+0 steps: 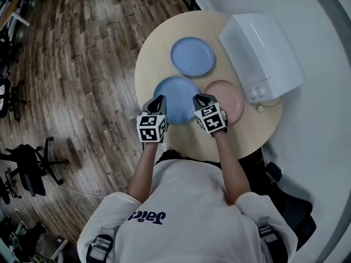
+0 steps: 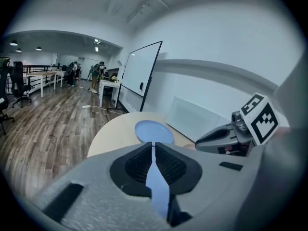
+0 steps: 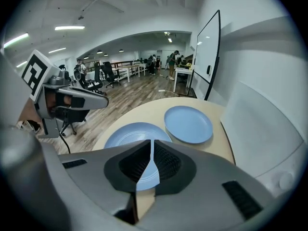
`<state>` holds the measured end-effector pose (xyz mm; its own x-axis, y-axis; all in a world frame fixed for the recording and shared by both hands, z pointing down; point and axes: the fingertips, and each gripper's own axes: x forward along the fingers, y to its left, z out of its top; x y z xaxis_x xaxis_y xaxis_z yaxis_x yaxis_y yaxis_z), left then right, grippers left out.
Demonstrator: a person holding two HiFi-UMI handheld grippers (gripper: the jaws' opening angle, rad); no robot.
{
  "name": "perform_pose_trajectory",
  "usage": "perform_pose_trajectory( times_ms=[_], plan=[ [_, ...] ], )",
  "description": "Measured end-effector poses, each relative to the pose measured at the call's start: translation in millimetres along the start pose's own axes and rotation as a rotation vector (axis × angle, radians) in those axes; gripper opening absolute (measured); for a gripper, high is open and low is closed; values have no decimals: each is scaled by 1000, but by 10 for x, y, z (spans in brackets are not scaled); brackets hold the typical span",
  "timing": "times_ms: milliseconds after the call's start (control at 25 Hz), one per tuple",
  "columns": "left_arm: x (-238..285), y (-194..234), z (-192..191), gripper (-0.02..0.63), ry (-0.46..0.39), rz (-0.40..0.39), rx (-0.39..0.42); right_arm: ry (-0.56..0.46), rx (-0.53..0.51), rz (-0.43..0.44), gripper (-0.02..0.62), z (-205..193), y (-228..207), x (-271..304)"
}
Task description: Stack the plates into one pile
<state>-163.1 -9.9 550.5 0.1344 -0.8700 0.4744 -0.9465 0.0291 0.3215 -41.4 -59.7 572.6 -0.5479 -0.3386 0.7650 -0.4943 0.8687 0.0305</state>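
Observation:
Three plates lie apart on a round beige table (image 1: 148, 64): a far blue plate (image 1: 192, 57), a near blue plate (image 1: 176, 95) and a pink plate (image 1: 227, 98). My left gripper (image 1: 160, 99) hovers shut and empty over the near blue plate's left edge. My right gripper (image 1: 199, 99) is shut and empty between the near blue plate and the pink one. In the left gripper view the closed jaws (image 2: 153, 144) point toward the far blue plate (image 2: 154, 131). The right gripper view shows closed jaws (image 3: 152, 143) above the near blue plate (image 3: 127, 134), with the far blue plate (image 3: 188, 124) beyond.
A white box-shaped appliance (image 1: 263, 56) takes up the table's right side beside the pink plate, with a cable and plug (image 1: 262, 107) near it. A whiteboard (image 2: 142, 69) stands behind the table. Wooden floor with office chairs (image 1: 27, 171) lies to the left.

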Motion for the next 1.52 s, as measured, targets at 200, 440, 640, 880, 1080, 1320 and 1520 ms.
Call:
perform_pose_trajectory(
  times_ms=[200, 440, 640, 880, 1080, 1320, 1520],
  plan=[
    [228, 250, -303, 18, 90, 59, -37, 58, -16, 25, 20, -107, -312, 388],
    [433, 464, -673, 57, 191, 102, -99, 161, -41, 59, 40, -292, -577, 724],
    [501, 578, -1029, 179, 283, 115, -161, 224, -48, 104, 159, -484, -655, 1011],
    [540, 698, -1461, 195, 352, 143, -244, 314, -36, 146, 158, -707, -661, 1298],
    [560, 700, -1609, 193, 357, 149, -351, 338, -27, 135, 158, -805, -681, 1384],
    [563, 742, -1727, 190, 380, 172, -395, 352, -29, 105, 113, -836, -724, 1403],
    [506, 795, -1785, 123, 393, 239, -396, 361, -20, 116, 84, -887, -722, 1406]
  ],
)
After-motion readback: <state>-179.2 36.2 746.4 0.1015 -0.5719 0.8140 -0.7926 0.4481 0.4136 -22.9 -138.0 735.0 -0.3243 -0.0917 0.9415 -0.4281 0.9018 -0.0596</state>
